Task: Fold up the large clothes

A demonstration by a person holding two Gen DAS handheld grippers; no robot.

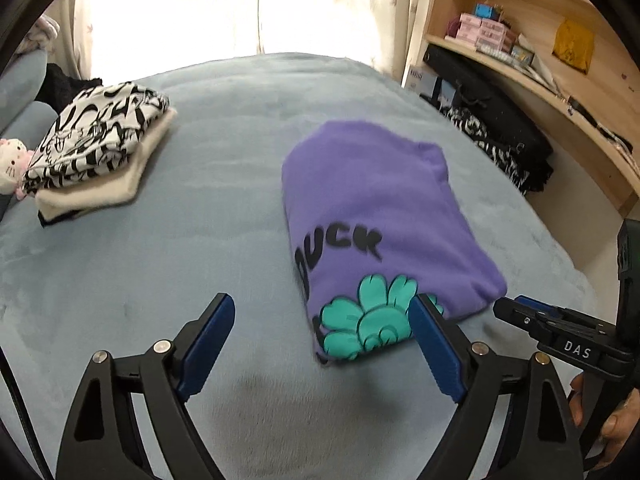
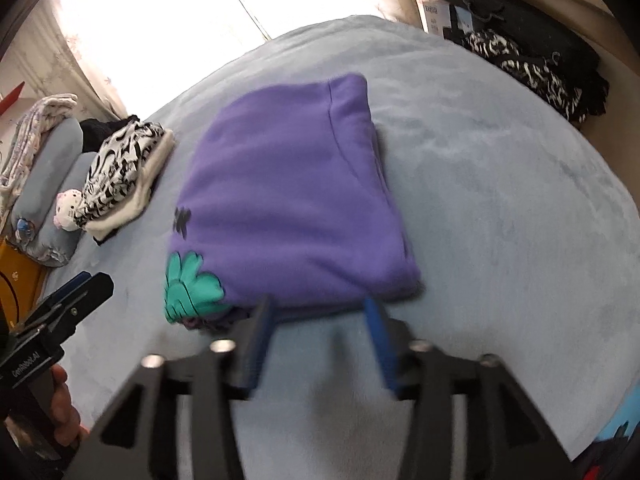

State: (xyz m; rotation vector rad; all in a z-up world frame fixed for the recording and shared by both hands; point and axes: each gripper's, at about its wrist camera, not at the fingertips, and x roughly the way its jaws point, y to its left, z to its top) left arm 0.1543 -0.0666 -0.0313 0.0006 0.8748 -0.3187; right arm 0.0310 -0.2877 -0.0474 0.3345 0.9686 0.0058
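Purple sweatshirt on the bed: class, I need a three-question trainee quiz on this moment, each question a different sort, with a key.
1. True or false: the purple sweatshirt lies folded on the bed.
2. What holds the sweatshirt? A) left gripper B) right gripper C) neither
3. Fill in: the stack of folded clothes has a black-and-white ____ garment on top.

Key: 1 true; 2 C, both are open and off the cloth; 3 patterned.

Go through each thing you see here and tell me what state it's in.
Purple fleece sweatshirt: folded, lying flat on the bed.
Black-and-white patterned garment: folded, stacked on a cream one.
Cream garment: folded, under the patterned one.
Left gripper: open, fingers empty.
Right gripper: open, nothing between its fingers.
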